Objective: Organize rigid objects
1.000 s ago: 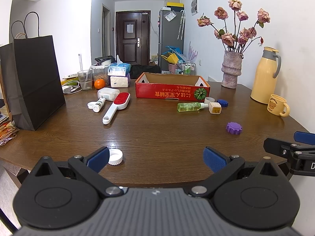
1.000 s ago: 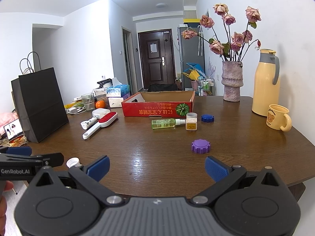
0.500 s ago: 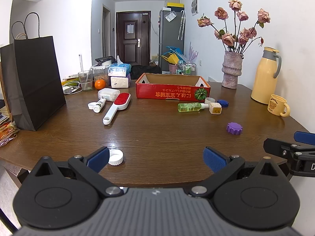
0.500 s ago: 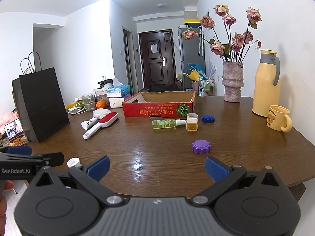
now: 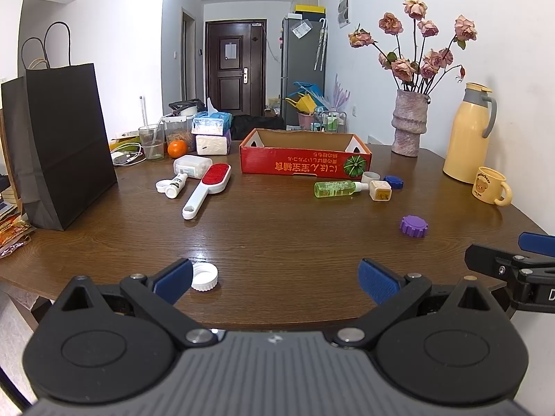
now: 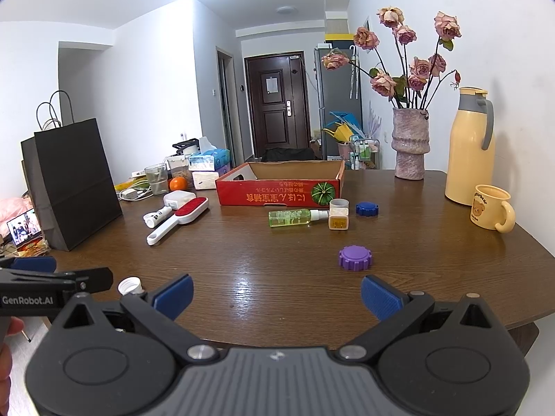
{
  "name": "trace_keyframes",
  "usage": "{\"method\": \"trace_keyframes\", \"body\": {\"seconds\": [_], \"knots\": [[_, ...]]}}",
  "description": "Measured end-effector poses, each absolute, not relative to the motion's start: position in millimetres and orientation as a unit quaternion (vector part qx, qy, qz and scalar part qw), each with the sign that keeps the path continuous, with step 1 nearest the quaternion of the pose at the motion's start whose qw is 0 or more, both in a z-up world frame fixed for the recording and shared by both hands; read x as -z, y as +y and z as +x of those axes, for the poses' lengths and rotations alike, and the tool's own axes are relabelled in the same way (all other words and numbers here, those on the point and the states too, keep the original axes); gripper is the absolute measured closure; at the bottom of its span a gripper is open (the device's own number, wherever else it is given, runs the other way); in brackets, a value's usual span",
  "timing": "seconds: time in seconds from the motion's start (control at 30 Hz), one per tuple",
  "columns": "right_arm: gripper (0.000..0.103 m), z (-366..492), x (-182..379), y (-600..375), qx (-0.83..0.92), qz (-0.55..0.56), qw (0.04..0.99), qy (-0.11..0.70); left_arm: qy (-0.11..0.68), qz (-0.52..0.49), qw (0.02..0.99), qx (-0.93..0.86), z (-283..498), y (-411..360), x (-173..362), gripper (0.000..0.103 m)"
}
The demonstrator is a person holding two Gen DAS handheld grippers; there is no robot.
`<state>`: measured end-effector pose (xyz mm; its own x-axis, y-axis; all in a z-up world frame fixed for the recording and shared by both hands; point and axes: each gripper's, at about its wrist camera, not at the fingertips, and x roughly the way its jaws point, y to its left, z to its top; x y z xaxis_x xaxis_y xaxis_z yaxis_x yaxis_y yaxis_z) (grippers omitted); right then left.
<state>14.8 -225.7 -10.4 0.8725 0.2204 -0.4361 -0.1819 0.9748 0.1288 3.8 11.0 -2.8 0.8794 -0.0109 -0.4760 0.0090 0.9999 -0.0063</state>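
Two handheld tongs are hovering at the near edge of a wooden table, both spread wide & holding nothing. The left gripper is pointing across the table; the right gripper is doing the same from a bit further right.

A white cap is lying just beside the left gripper's left fingertip, nearly touching it, close to the table edge. A purple cap is sitting ahead of the right gripper, slightly to its right. Further ahead, w/ a clear gap, a green spray bottle is lying on its side, next to a small square jar, a clear cup and a blue cap. Behind them a red cardboard box is standing open, probably the place for the items. Ahead-left of both tongs: a lint brush, a small white tube and a white case.

Risks, as judgement: the white cap is sitting so near the edge that a sideways nudge from the left fingertip could be knocking it off the table. The caps are low & flat, so the pads may be skidding over them instead of gripping. The bottle is round, so it may be rolling when touched & bumping the jar. The two tongs are close, so crossing paths could mean a clash.
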Motion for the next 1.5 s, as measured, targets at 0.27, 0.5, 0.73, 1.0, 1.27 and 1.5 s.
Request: {"method": "trace_keyframes", "body": {"seconds": [0.27,0.5,0.73,1.0,1.27,1.5], "knots": [[0.000,14.8,10.4,-225.6,-0.104,0.042,0.967,0.230,0.245,-0.002,0.969,0.005,3.8,11.3,3.0,0.000],[0.000,14.8,10.6,-225.6,-0.104,0.042,0.967,0.230,0.246,-0.002,0.969,0.004,3.8,12.4,3.3,0.000],[0.000,15.6,10.9,-223.3,-0.103,0.039,0.967,0.230,0.249,-0.002,0.969,-0.002,6.5,16.4,4.4,0.000],[0.000,27.5,16.5,-224.3,-0.104,0.040,0.964,0.240,0.262,-0.009,0.965,-0.012,20.8,19.0,15.0,0.000],[0.000,49.3,24.8,-224.4,-0.103,0.041,0.961,0.253,0.288,-0.022,0.957,-0.027,47.8,35.0,31.4,0.000],[0.000,71.2,32.9,-224.5,-0.097,0.036,0.958,0.267,0.309,-0.030,0.950,-0.042,74.1,48.9,47.3,0.000]]}}
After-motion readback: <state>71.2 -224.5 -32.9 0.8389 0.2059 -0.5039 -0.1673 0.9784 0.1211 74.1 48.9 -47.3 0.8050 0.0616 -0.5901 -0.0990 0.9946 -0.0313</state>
